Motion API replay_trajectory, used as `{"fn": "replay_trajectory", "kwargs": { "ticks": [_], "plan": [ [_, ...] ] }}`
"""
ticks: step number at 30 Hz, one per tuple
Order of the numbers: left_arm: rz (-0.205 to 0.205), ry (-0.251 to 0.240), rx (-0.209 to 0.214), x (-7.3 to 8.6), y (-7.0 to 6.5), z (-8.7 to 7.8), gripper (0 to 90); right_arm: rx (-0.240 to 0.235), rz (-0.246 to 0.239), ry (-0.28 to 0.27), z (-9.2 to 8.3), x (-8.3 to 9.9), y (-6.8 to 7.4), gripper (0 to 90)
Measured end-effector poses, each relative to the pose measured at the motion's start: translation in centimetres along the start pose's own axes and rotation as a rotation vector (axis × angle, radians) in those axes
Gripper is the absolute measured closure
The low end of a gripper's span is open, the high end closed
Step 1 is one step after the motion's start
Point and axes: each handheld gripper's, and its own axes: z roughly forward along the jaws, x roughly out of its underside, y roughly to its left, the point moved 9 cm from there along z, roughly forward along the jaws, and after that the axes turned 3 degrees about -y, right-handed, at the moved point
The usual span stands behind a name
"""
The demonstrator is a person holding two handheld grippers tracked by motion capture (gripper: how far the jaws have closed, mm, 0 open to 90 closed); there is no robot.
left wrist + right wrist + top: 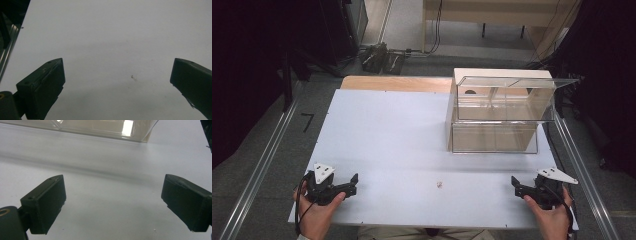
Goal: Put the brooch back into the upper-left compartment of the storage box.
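Near the front edge of the table (387, 125), roughly midway btwn our two hands, lies the small pale scrap (440, 184) — the nearest loose thing to us, so we take it as the piece to pick up. It's tiny, too small to tell what it's made of; we'd guess v. light, prob. crumb- or paper-like, so it could skid or flick away on the smooth white surface if nudged sideways. No obvious handle or edge: we'd judge the only way is a pinch straight across it w/ the very tips, coming down from above & closing slowly so it isn't pushed out. Fragility: can't say, so go gentle. A speck (133, 77) shows ahead of the left gripper (117, 85) in its own view, poss. the same scrap, not sure. Left gripper (343, 184) sits low at the table's front left corner, fingers (47, 85) spread wide apart w/ nothing btwn them. Right gripper (523, 189) sits at the front right, fingers (47, 202) likewise wide apart & empty, aimed toward the clear plastic box (499, 107) at the far right of the table, lid raised. Both are well apart from the scrap; either could reach it.
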Motion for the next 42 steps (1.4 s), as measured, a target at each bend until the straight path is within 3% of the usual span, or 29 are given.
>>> {"fn": "replay_trajectory", "kwargs": {
  "ticks": [19,42],
  "plan": [
    [-0.012,0.011,0.012,0.2,0.0,0.2,1.0,-0.072,-0.049,0.006,-0.1,-0.3,2.8,4.5],
    [-0.014,0.010,0.016,0.2,-0.1,0.2,1.0,-0.122,-0.090,0.007,0.4,-0.7,5.1,4.6]
  ]
}}
